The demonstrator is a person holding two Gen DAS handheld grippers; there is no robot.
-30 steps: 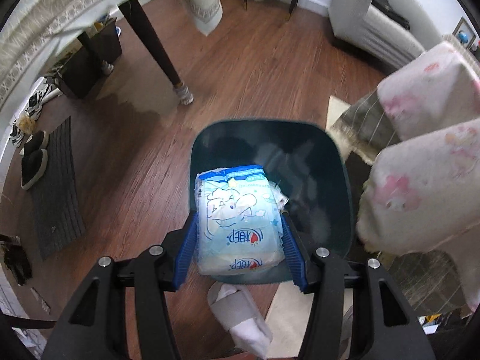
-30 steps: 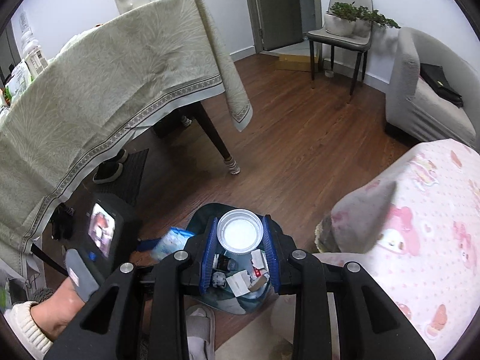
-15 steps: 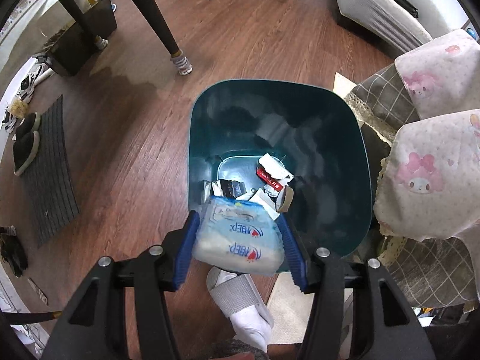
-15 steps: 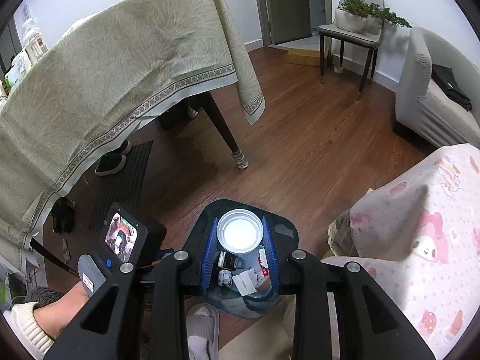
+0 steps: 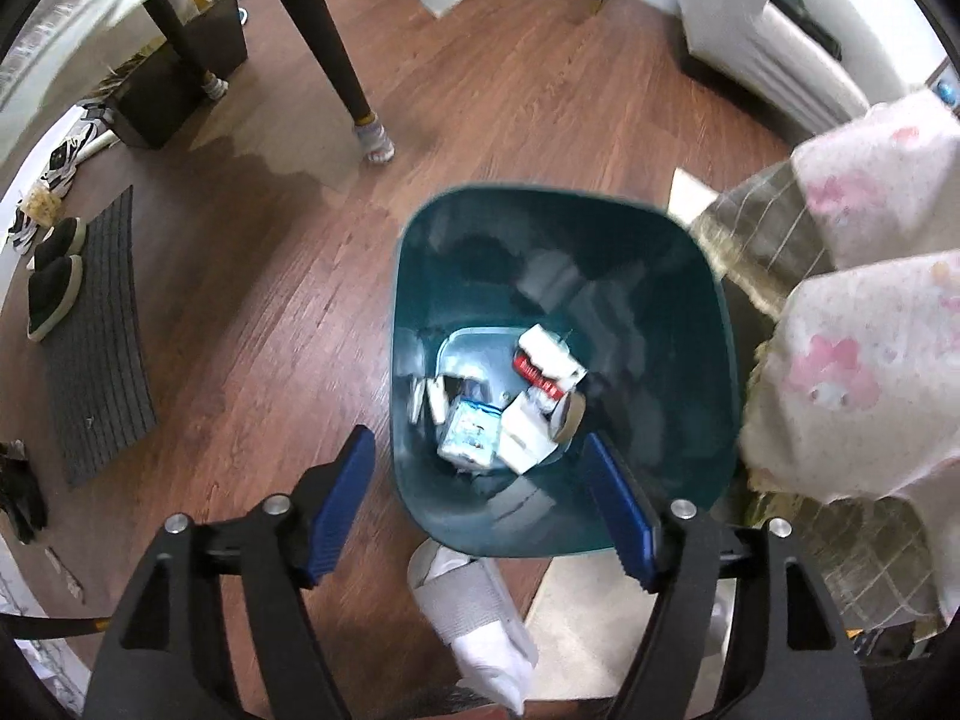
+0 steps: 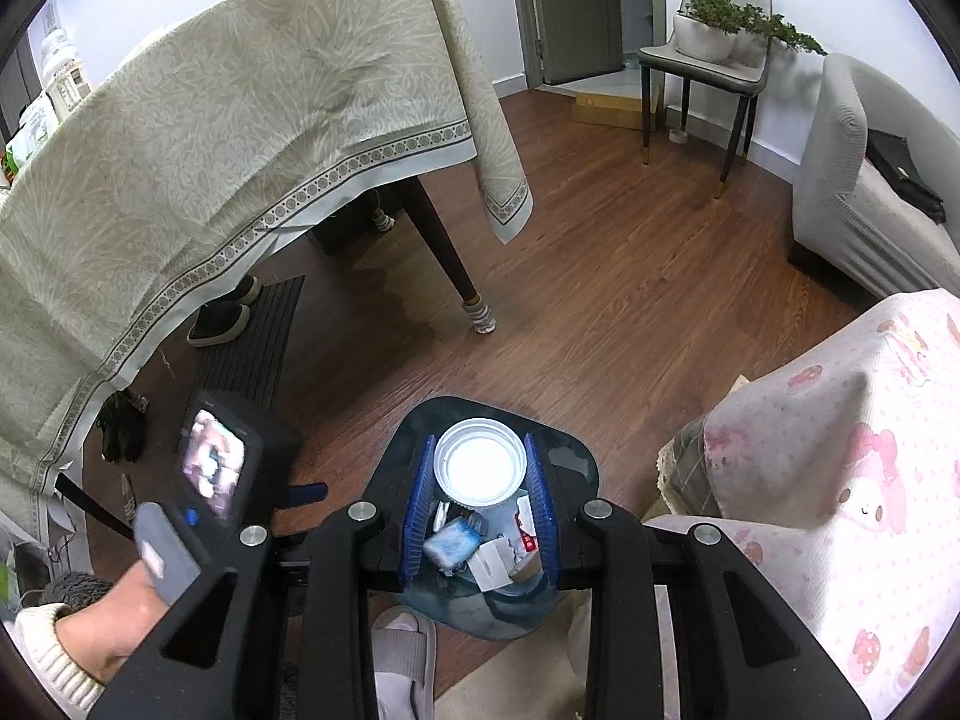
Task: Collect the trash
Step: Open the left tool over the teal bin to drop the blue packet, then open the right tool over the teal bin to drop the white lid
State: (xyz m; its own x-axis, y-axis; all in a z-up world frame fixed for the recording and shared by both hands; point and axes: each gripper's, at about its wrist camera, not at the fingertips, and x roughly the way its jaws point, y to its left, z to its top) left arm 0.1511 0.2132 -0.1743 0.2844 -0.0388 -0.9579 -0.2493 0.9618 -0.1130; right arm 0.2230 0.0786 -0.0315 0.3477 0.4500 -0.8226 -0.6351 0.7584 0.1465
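A teal trash bin [image 5: 558,204] stands on the wood floor with several scraps of paper and packaging at its bottom. A pale blue tissue pack [image 5: 471,438] lies among them. My left gripper [image 5: 477,441] hovers over the bin's near rim; its jaws are opening and nothing is between them. In the right wrist view my right gripper [image 6: 480,441] is shut on a round white plastic cup [image 6: 480,468], seen from above and held over the bin [image 6: 579,465]. The tissue pack [image 6: 450,543] shows below the cup.
A cloth-covered table [image 6: 240,120] stands to the left, with its leg [image 5: 330,42] beyond the bin. A mat with dark slippers [image 5: 54,288] lies far left. A person's pink patterned knees [image 5: 852,372] crowd the bin's right side, and a grey slippered foot [image 5: 474,618] rests just before it.
The left jaws have spread apart and the tissue pack has dropped from them into the bin. The right gripper still holds the cup over the bin.
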